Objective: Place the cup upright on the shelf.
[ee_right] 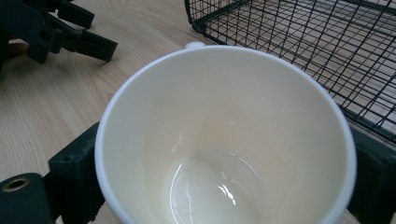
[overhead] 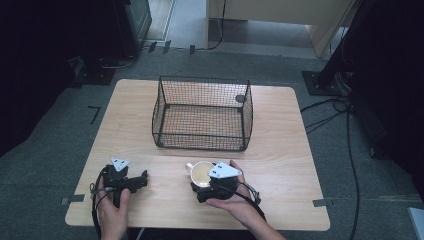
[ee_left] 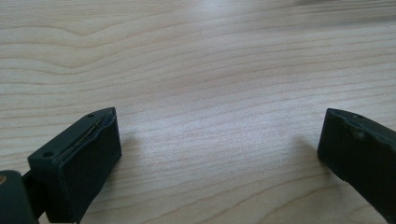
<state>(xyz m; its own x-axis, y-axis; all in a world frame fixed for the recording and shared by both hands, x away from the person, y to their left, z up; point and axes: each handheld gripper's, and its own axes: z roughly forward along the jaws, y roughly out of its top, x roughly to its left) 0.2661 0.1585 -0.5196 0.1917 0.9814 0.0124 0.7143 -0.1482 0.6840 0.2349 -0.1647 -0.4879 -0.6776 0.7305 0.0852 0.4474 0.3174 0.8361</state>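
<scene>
Wooden table [overhead: 280,150], grey carpet [overhead: 50,150]

Overhead looks down; tool cameras skim the table [overhead: 280,165] closely

Your high view is dim at the edges — the floor and corners fall nearly black, while the wooden table [overhead: 280,150] sits evenly lit and slightly soft. In the left gripper view the far grain blurs and soft shadows sit beside each jaw. The mug [ee_right: 224,140] shows small white glints inside — its near rim is unsharp.
</scene>
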